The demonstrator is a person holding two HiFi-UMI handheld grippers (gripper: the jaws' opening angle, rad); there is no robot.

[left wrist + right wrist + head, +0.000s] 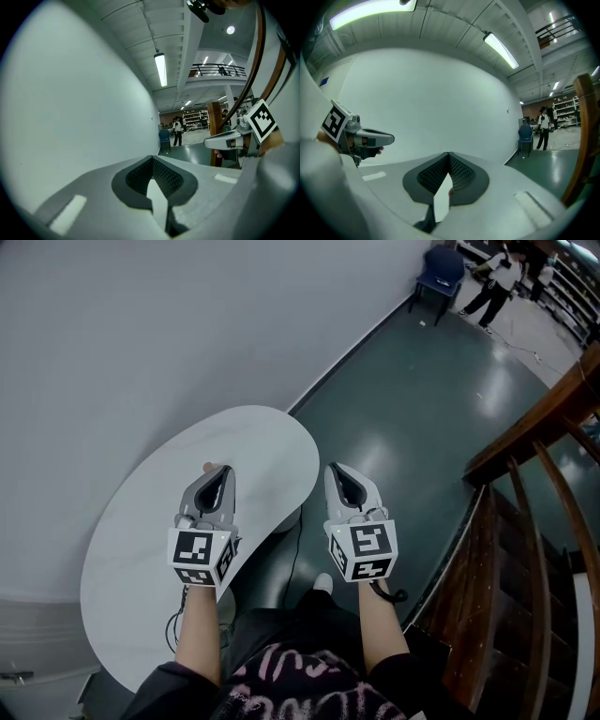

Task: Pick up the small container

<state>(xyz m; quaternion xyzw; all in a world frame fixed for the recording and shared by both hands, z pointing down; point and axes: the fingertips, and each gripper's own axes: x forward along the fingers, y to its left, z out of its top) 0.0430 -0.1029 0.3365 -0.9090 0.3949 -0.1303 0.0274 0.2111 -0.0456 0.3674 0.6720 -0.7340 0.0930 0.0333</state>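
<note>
A plain white wall fills the left part of the head view, and a white oval table is set against its base. The grey plastic left gripper is held over the right portion of the table top, with its black-and-white marker cube nearest the person. In the left gripper view its jaws are seen brought together at the tips; only a thin wedge of wall shows between the dark ribbed pads, and nothing is gripped. A thin black cable hangs below the table edge, between the two grippers. The grey plastic right gripper is held just beside the table's right edge, over the dark green glossy floor, level with the left gripper and apart from it. In the right gripper view its jaws are likewise closed at the tips and hold nothing. A brown wooden stair railing runs along the right side. A blue chair stands by the wall at the far end of the floor, with a standing person near it. The small container cannot be located in any of the three views
</note>
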